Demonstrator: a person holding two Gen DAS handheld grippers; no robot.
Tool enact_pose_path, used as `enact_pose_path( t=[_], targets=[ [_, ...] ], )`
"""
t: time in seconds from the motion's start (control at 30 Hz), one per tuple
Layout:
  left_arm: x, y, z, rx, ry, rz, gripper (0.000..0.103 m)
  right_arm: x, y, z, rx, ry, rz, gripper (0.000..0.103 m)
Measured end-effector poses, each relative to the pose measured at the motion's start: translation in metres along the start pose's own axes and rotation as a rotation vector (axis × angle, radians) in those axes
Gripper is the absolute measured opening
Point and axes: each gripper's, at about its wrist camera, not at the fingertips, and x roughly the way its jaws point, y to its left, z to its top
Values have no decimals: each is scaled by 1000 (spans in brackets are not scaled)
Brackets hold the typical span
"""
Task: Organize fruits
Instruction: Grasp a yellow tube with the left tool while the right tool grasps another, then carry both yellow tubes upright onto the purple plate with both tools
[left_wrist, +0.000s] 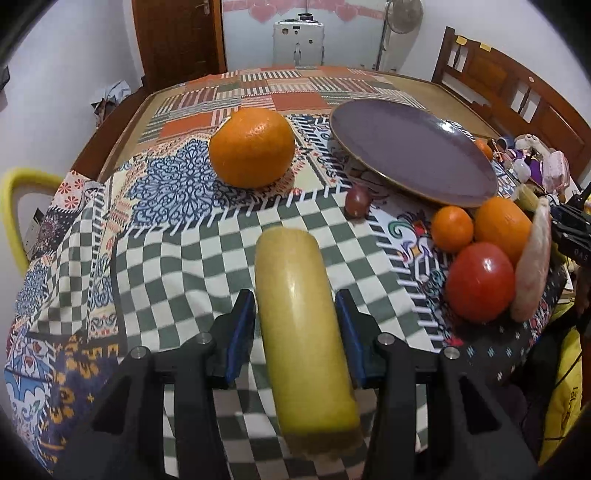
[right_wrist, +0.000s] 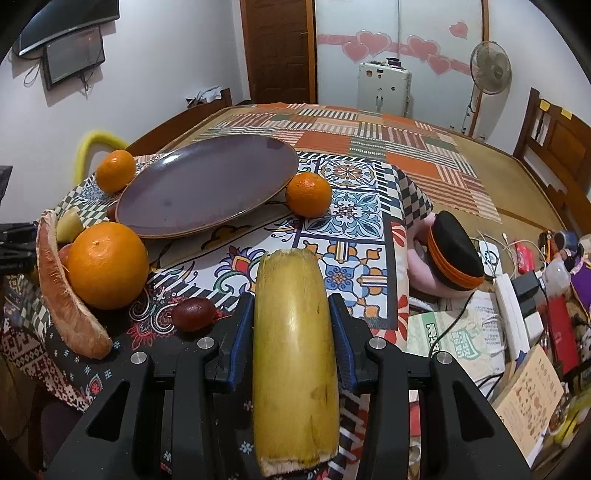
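On my feeds the left gripper (left_wrist: 295, 314) and right gripper (right_wrist: 291, 317) look identical: matte black moulded bodies with angular triangular cut-outs, four round silver screw heads across each linkage, and blue ribbed pads (left_wrist: 240, 332) lining the inner face of both fingers

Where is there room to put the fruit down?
The purple plate is bare. Free cloth lies between the big orange and the yellow piece in the left gripper. It is crowded around the tomato and the clutter.
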Motion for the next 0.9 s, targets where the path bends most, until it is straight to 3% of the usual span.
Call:
enact_pose_path(
  t=[0.27, 0.63, 0.9],
  targets=[
    [-2, -3, 4, 3, -12, 9, 41, -8, 0, -2, 16, -29, -2, 36],
    [-64, -14, 9, 22, -195, 16, 38, -48, 3, 10, 30, -166, 2, 35],
    [-85, -29, 29, 20, -285, -17, 37, -62, 11, 29, 26, -249, 22, 35]
  ],
)
